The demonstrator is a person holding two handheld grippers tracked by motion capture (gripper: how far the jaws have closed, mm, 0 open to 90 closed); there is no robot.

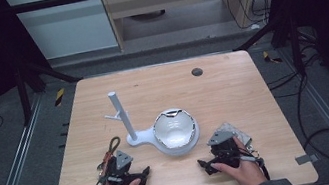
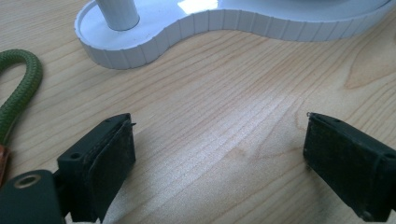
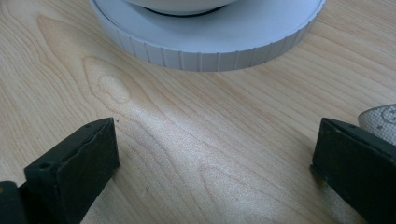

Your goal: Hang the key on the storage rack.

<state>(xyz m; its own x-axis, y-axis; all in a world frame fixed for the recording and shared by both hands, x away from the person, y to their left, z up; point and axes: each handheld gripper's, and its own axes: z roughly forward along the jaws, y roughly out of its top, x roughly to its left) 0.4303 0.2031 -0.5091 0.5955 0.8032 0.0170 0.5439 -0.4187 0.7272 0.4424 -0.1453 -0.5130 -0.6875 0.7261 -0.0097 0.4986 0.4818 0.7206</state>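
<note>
From my left claw's camera the white stand (image 2: 196,28) runs off the top edge, its post (image 2: 116,11) cut short and the green cord (image 2: 18,93) leaving at the left, while my right claw's camera crops the bowl (image 3: 180,5) to a sliver.

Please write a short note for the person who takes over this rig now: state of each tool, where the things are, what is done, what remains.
Left tool: open, empty, resting low near the table's front edge.
Right tool: open, empty, same height on the other side.
White stand with upright post sits mid-table; the white bowl rests on its round base.
Green cord lies beside the left tool; a clear packet lies behind the right tool.
Done: nothing gripped yet.
Left: probably everything.
</note>
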